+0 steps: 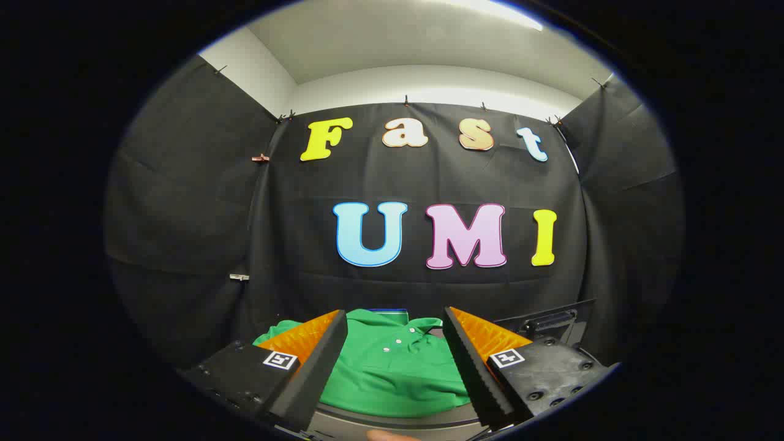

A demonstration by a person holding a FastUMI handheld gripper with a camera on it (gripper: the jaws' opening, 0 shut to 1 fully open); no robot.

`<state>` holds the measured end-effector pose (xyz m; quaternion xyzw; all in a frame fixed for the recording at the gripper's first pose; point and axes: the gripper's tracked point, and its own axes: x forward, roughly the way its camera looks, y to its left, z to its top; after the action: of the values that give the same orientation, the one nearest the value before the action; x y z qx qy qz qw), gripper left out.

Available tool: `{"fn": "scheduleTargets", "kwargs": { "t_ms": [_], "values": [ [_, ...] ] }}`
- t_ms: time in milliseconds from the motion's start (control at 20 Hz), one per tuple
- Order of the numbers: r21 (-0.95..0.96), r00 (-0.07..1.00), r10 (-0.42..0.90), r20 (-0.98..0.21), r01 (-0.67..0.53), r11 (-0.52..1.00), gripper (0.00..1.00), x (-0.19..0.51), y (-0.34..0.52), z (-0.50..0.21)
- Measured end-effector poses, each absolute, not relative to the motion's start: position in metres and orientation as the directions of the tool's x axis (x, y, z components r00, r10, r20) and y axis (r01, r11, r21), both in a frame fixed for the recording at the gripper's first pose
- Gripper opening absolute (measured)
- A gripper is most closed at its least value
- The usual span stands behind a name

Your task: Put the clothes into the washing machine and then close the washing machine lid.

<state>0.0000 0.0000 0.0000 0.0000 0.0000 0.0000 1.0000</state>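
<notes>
Your gripper (395, 361) hangs with its fingers spread wide and nothing between them but air, and the green polo shirt (392, 373) lies right there in the gap and just ahead of the tips. It rests crumpled on a round grey surface (392, 422), draped over the near rim, collar and buttons pointing away from you toward the booth's wall. Whether that surface is the washing machine's top or its drum I can't tell from here. Off to the right, beyond the right finger, a dark hinged panel (545, 321) stands raised, likely the lid. Now, that shirt looks soft, light and floppy, so it will sag and trail wherever you lift it. Go for a bunched fold in the middle of the body, not a thin edge, so both fingers bite thick cloth and nothing slips free.
</notes>
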Motion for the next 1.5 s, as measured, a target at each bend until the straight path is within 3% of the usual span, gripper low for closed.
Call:
{"fn": "scheduleTargets", "kwargs": {
  "t_ms": [1300,1500],
  "values": [
    [-0.048,1.0,0.021,-0.001,-0.021,0.999,0.98,0.003,0.01,0.006],
    [-0.014,0.998,0.001,-0.066,-0.002,1.0,0.98,0.021,0.002,-0.001]
  ]
}}
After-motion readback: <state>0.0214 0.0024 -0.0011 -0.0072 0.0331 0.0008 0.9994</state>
